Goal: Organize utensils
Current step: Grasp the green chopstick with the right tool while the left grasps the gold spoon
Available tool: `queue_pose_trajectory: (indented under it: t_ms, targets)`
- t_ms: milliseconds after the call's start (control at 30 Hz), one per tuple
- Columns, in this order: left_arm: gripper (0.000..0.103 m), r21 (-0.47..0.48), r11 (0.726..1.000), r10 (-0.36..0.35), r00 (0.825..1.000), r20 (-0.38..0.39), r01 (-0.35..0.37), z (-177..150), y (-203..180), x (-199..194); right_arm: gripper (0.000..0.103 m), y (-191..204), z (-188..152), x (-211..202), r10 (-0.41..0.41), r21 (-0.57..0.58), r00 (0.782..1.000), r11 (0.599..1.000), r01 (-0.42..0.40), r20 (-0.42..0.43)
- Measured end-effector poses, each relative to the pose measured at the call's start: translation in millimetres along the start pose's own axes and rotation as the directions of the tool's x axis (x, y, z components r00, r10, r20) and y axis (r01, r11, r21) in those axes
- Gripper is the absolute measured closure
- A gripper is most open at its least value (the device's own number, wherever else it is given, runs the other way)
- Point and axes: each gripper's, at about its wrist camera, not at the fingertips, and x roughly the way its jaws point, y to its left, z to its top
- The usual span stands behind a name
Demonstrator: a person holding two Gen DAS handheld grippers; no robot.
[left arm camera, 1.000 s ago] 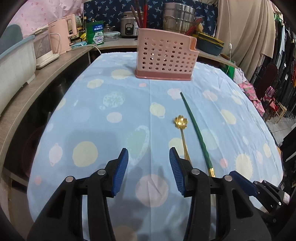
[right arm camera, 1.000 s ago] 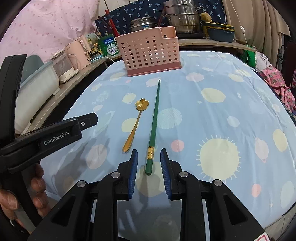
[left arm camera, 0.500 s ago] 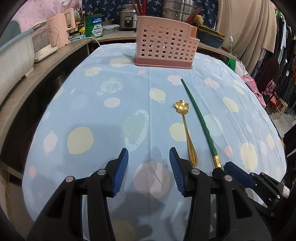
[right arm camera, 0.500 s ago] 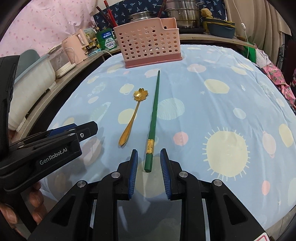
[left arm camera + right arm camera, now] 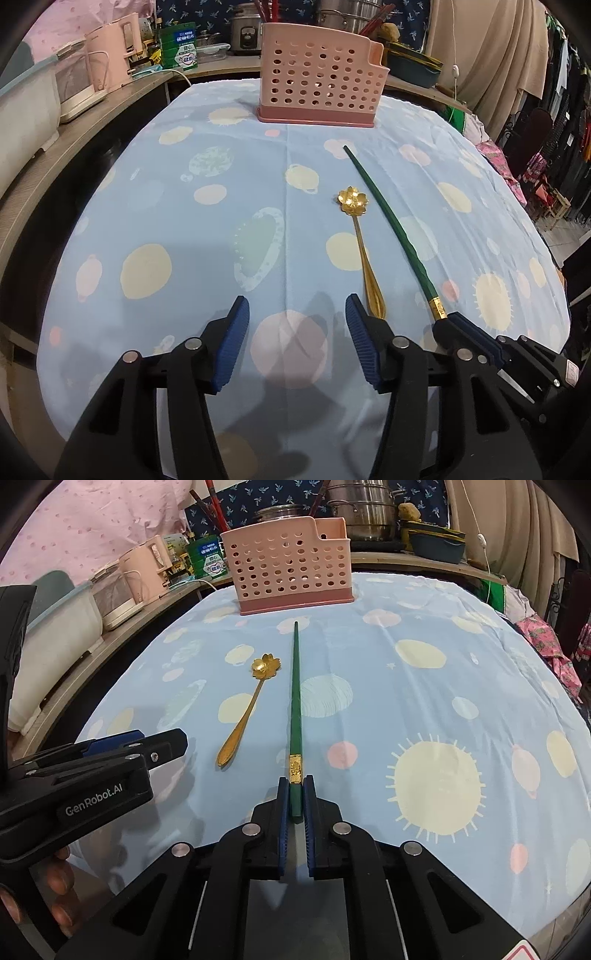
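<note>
A: What did the chopstick (image 5: 295, 686) look like, and where was it?

B: It was a long dark green stick, tapering to a fine tip, with a gold patterned band near its thick end. It lay on the worktop (image 5: 424, 686), which was covered in a pale blue cloth printed with cream and pink spots and a sun. In the right wrist view it ran from the lower middle of the frame up toward the pink perforated utensil holder (image 5: 291, 574) at the upper middle, its tip stopping short of the holder's base.

A: And the right gripper (image 5: 295, 797)?

B: Its 2 blue pads had just closed in on the thick end of the chopstick, below the gold band, and pressed it from both sides.

A: What lay beside it?

B: A gold spoon (image 5: 360, 240) with a flower-shaped bowl, just left of the chopstick and not touching it, its handle pointing toward the lower part of the frame.

A: The left gripper (image 5: 297, 332)?

B: Its jaws had just been widening and stood apart with only cloth between them. In the left wrist view the spoon's handle tip sat just beside the right-hand pad, at lower middle. Fingers of a hand (image 5: 48, 897) showed at the lower left of the right wrist view.
</note>
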Motion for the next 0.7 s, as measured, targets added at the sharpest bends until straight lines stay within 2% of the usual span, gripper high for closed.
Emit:
queue_pose_trajectory:
  t_ms: [200, 433, 700]
  targets:
    - [0.042, 0.022, 0.999, -0.024, 1.000, -0.002, 0.024, 1.5, -14.3, 2.5, 0.096, -11.2, -1.4, -5.4, -0.025, 0.024, 1.000, 0.999, 0.025, 0.017]
    - [0.043, 0.042, 0.998, -0.040, 0.998, -0.040, 0.042, 2.1, -29.4, 19.0, 0.096, -28.0, -0.4, -8.5, -0.033, 0.072, 0.999, 0.997, 0.031, 0.020]
    - [0.048, 0.068, 0.998, -0.002, 1.000, -0.026, 0.004, 2.2, -36.6, 23.4, 0.096, -32.3, -2.9, -4.8, -0.021, 0.082, 1.000, 0.996, 0.020, 0.013]
